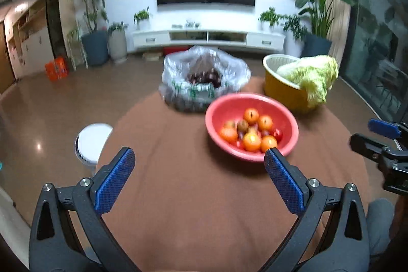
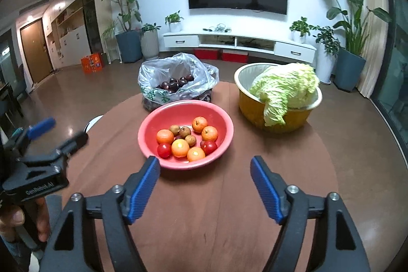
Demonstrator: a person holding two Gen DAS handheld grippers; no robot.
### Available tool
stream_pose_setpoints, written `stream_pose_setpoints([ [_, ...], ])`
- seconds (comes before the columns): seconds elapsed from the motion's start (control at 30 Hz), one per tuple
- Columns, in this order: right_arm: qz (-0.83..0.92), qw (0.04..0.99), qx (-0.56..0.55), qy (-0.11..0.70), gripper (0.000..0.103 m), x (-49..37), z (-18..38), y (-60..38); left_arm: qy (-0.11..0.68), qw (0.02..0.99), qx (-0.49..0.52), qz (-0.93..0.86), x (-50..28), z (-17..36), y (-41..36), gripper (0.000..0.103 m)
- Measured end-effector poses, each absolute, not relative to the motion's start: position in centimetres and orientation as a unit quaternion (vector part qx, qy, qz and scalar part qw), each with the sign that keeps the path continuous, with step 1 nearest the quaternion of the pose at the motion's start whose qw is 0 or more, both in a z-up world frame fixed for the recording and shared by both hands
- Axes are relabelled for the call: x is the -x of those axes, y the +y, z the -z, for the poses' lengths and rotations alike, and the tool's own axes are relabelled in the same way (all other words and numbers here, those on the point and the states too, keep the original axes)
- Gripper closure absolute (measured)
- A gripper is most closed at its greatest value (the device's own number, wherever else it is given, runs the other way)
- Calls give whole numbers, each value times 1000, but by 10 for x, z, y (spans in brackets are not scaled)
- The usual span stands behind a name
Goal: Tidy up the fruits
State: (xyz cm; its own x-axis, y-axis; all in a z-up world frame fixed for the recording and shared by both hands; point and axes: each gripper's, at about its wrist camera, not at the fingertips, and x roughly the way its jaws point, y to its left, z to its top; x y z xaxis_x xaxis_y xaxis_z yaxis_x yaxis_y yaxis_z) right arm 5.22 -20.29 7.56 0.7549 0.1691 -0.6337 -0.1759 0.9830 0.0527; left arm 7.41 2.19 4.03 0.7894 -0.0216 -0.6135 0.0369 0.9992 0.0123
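A pink bowl [image 2: 183, 103] stands mid-table with several oranges [image 2: 180, 147], small red tomatoes [image 2: 164, 150] and brown longans [image 2: 185, 131] in it. Behind it a clear plastic bag [image 2: 176, 86] holds dark round fruits. My right gripper [image 2: 204, 161] is open and empty just in front of the bowl. In the left wrist view the bowl [image 1: 255, 96] lies ahead to the right, the bag [image 1: 204, 75] behind it. My left gripper [image 1: 199, 153] is wide open and empty over the brown table top. Each gripper shows at the edge of the other's view: right gripper [image 1: 369, 134], left gripper [image 2: 61, 133].
A yellow basin [image 2: 255, 108] with a cabbage [image 2: 285, 88] sits at the table's back right. The round brown table [image 2: 229, 208] has bare surface near me. A white stool [image 1: 93, 142] stands left of the table. A person's hand [image 2: 40, 221] grips the left tool.
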Motion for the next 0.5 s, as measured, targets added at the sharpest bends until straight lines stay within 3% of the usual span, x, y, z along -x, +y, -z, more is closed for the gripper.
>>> stream_pose_setpoints([
  [0.5,-17,935,9,354,11,0,-79,-209,370,928,-5,32,-20,-36,-7,0],
])
